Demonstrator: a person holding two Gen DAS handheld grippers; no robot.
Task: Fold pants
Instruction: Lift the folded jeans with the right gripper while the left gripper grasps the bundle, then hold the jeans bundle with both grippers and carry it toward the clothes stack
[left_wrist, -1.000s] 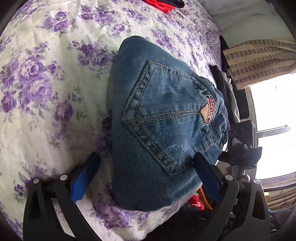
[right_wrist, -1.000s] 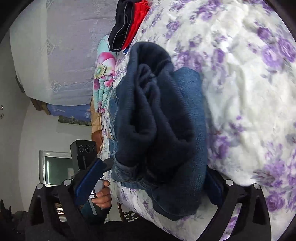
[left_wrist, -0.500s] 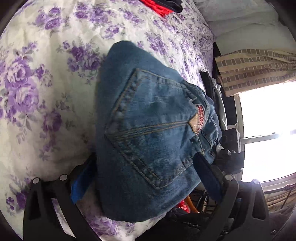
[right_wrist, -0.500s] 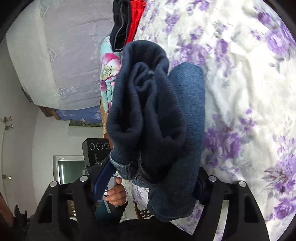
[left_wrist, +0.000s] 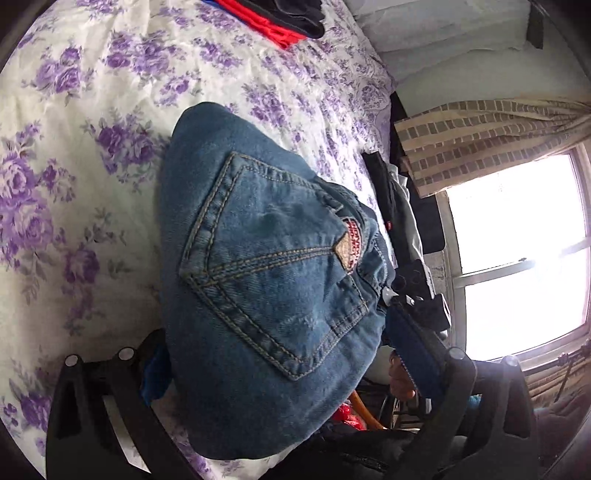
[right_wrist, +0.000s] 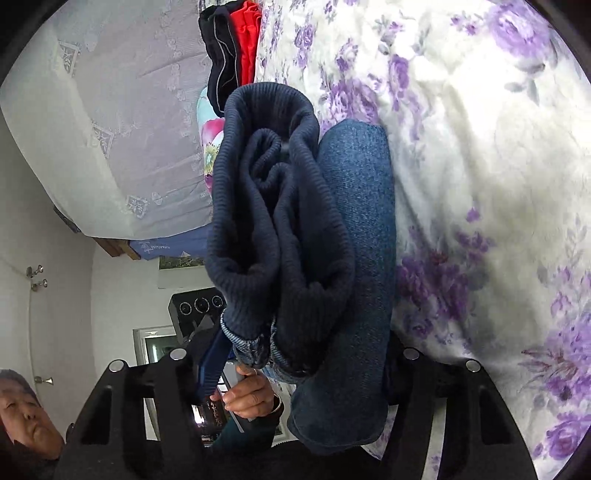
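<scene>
The folded blue denim pants (left_wrist: 273, 280) form a thick bundle, back pocket and red label up, over the floral bed sheet (left_wrist: 74, 184). My left gripper (left_wrist: 280, 365) has its blue-padded fingers on either side of the bundle and is shut on it. In the right wrist view the same pants (right_wrist: 354, 266) show a dark ribbed knit lining (right_wrist: 273, 221) bunched at the open end. My right gripper (right_wrist: 299, 354) clamps that end between its fingers, above the sheet (right_wrist: 498, 184).
A folded pile of red and dark clothes (left_wrist: 280, 18) lies at the far end of the bed, also seen in the right wrist view (right_wrist: 232, 48). A window (left_wrist: 517, 251) and checked curtain (left_wrist: 480, 136) stand beside the bed. A person's face (right_wrist: 22, 417) shows low left.
Both grippers have closed in on the pants bundle and raised it a little; the bundle now fills more of both views and the bed's edge has dropped lower.
</scene>
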